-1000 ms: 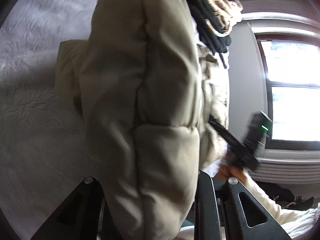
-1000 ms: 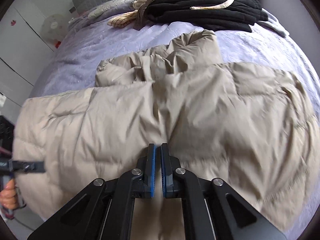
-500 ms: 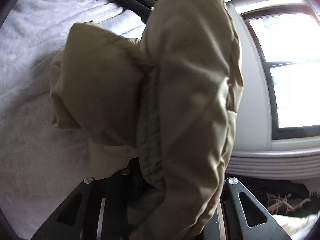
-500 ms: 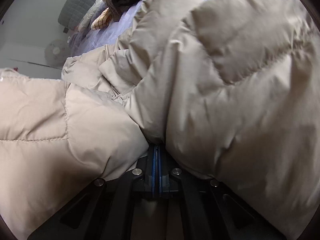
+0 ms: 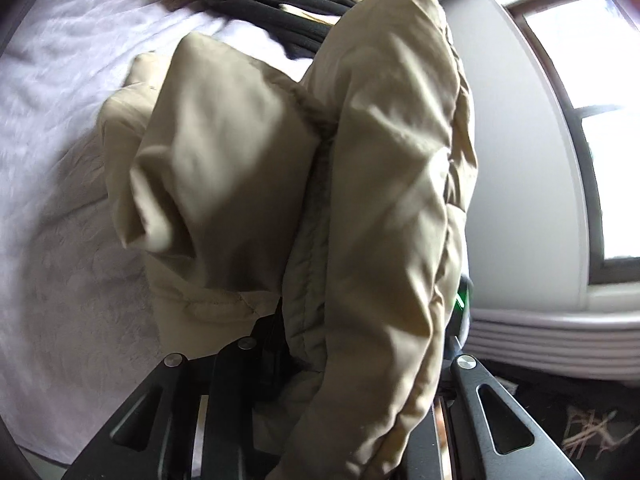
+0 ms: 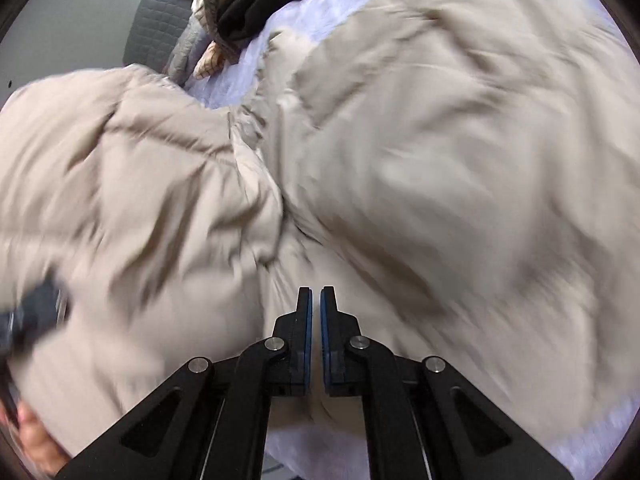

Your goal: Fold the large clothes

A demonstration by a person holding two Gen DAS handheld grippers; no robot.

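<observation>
A beige puffer jacket (image 6: 420, 152) lies across the lilac bedspread (image 6: 352, 0). In the left wrist view the jacket (image 5: 360, 184) hangs bunched right over my left gripper (image 5: 288, 344); its fingers are mostly buried in the fabric and look closed on a fold of it. My right gripper (image 6: 316, 300) sits just above the jacket's near part, jaws almost together with a thin gap, and no cloth shows between the blue pads. The left gripper's body (image 6: 32, 316) shows blurred at the left edge of the right wrist view.
A pile of black and cream clothes (image 6: 248, 4) lies at the head of the bed by the grey quilted headboard (image 6: 156, 28). A window (image 5: 600, 128) and a white radiator (image 5: 552, 340) stand to the right of the bed.
The right gripper has come free of the jacket fold it held half a second ago and its jaws stand slightly apart. The left gripper still carries the bunched jacket, which has swung a little.
</observation>
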